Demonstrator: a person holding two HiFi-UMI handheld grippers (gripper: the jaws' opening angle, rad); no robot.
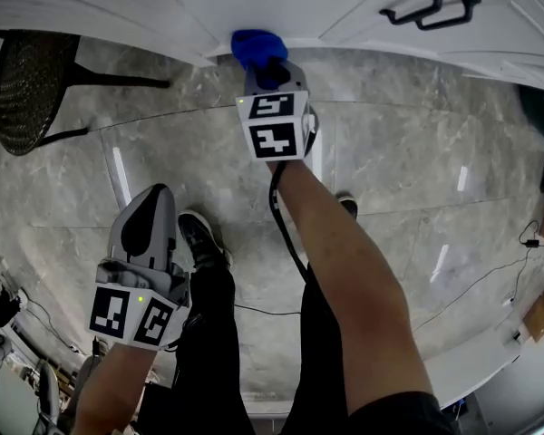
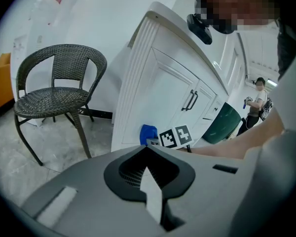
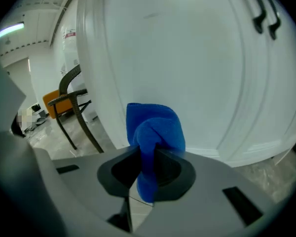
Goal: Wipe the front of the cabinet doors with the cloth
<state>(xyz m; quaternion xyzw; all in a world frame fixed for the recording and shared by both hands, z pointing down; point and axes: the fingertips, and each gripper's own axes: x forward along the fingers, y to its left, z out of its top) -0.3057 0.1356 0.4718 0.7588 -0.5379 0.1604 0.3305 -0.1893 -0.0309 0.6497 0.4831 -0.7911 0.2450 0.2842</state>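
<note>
Though head view hides jaws, right tongs [image 3: 147,154] pinch cloth [image 3: 155,127], at cabinet door [image 3: 187,58]

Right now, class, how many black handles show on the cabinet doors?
2. The left handle and right handle sit side by side at the head view's upper right; others may be hidden.

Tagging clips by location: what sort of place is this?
Likely an indoor showroom or test space rather than a lived-in home: a white panelled cabinet, a polished marble-look tile floor, and a lone wicker chair.
</note>
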